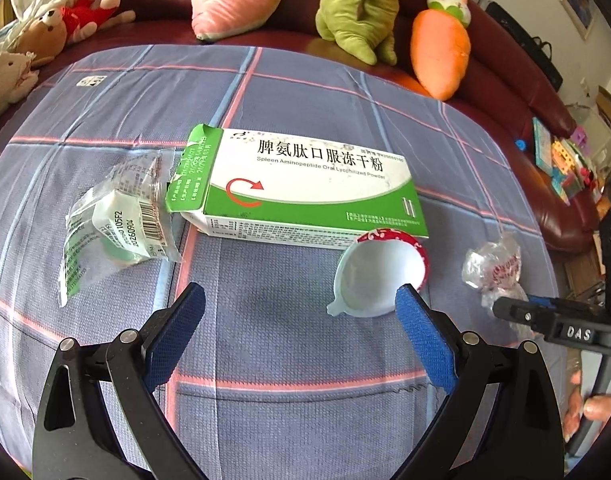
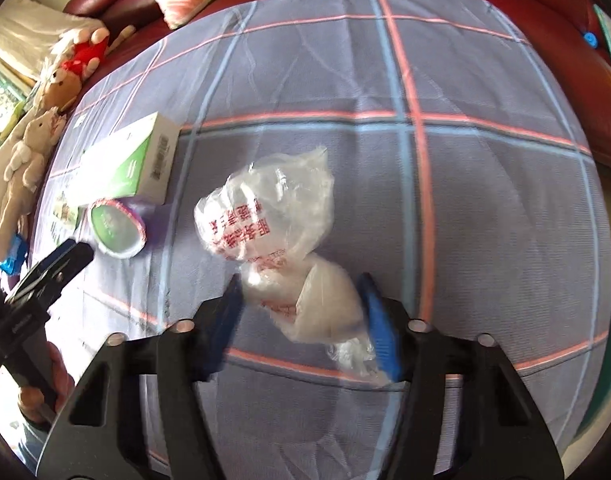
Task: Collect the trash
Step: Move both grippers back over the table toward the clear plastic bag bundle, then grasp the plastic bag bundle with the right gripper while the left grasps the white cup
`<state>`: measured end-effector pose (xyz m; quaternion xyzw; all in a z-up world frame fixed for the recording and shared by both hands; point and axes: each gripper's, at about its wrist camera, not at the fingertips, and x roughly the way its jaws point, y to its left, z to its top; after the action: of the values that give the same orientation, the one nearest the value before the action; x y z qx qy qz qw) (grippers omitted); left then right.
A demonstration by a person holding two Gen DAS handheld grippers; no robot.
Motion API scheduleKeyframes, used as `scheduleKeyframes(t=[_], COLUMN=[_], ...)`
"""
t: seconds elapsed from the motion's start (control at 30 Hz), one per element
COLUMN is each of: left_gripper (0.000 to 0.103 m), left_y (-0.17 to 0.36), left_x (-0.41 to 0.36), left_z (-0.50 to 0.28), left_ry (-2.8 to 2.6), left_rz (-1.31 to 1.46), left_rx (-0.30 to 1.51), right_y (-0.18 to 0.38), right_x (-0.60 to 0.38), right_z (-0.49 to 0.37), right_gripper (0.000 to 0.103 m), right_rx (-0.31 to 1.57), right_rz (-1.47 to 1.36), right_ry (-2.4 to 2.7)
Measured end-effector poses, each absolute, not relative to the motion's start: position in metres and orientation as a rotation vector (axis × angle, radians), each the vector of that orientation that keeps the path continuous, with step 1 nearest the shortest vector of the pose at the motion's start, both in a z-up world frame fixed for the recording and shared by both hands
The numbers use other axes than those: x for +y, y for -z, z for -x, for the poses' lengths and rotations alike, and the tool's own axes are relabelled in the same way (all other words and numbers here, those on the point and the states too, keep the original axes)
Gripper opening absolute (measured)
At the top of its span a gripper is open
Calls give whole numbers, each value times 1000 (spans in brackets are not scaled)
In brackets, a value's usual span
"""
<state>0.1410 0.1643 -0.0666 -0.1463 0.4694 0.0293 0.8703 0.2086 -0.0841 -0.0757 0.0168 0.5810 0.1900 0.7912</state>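
The crumpled clear plastic bag (image 2: 273,224), printed with red characters, lies on the plaid cloth (image 2: 465,184) directly ahead of the right gripper (image 2: 299,284); its long axis runs away from the fingers, tilted slightly toward the upper left of the right wrist view; its near, bunched end sits between the two blue pads (image 2: 379,332). The right fingers stand partly spread around that end — the pads flank the film closely; whether they press on it cannot be told, since the fingers are blurred. The right hand is the nearer one to this bag; in the left wrist view the bag (image 1: 493,268) lies well off to the right, with the right gripper (image 1: 505,308) at its near edge. The left gripper (image 1: 301,300) is spread wide and holds nothing; the small white cup (image 1: 375,280) with a red patterned rim lies tipped just beside its right pad (image 1: 421,332), against the green and white medicine box (image 1: 305,188); a clear labelled wrapper (image 1: 113,228) lies beyond the left pad, near the box's torn flap. Judgement: the coming move is a pinch across the bag's narrow end, then a lift.
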Motion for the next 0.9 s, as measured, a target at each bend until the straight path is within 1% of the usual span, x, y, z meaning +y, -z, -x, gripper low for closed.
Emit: scheduleKeyframes(t=[0.07,0.1,0.23,0.27,0.3,0.37,0.4,0.43,0.47,0.5,0.53,0.63,0.9], left_gripper=[96,93,78,76,71,67,62,53,48,30,13,6,6], left_y=[67,67,69,69,70,73,73,74,74,75,75,69,47], left_x=[162,160,151,149,146,142,139,136,133,130,127,119,92], left_z=[-144,-145,-152,-154,-156,-160,-162,-163,-164,-165,-165,-161,-143], left_ry=[-67,-73,-73,-78,-75,-70,-68,-70,-71,-75,-78,-94,-58], left_rz=[296,286,255,245,241,240,235,228,219,209,197,182,157], left_rx=[982,980,992,995,999,1011,1014,1015,1016,1015,1019,995,967], right_y=[72,70,63,62,62,62,63,63,64,63,64,64,54], right_x=[-84,-86,-99,-105,-108,-118,-121,-125,-129,-134,-138,-151,-182], right_z=[-203,-200,-194,-193,-192,-190,-189,-188,-187,-185,-185,-181,-165], right_gripper=[45,44,44,44,44,44,44,44,44,44,44,44,44], right_rx=[1236,1230,1213,1211,1211,1216,1218,1220,1220,1220,1219,1222,1190], right_rz=[-40,-46,-78,-88,-95,-105,-109,-114,-122,-129,-135,-159,-206], right_ry=[-426,-429,-428,-421,-417,-406,-399,-392,-385,-379,-374,-353,-338])
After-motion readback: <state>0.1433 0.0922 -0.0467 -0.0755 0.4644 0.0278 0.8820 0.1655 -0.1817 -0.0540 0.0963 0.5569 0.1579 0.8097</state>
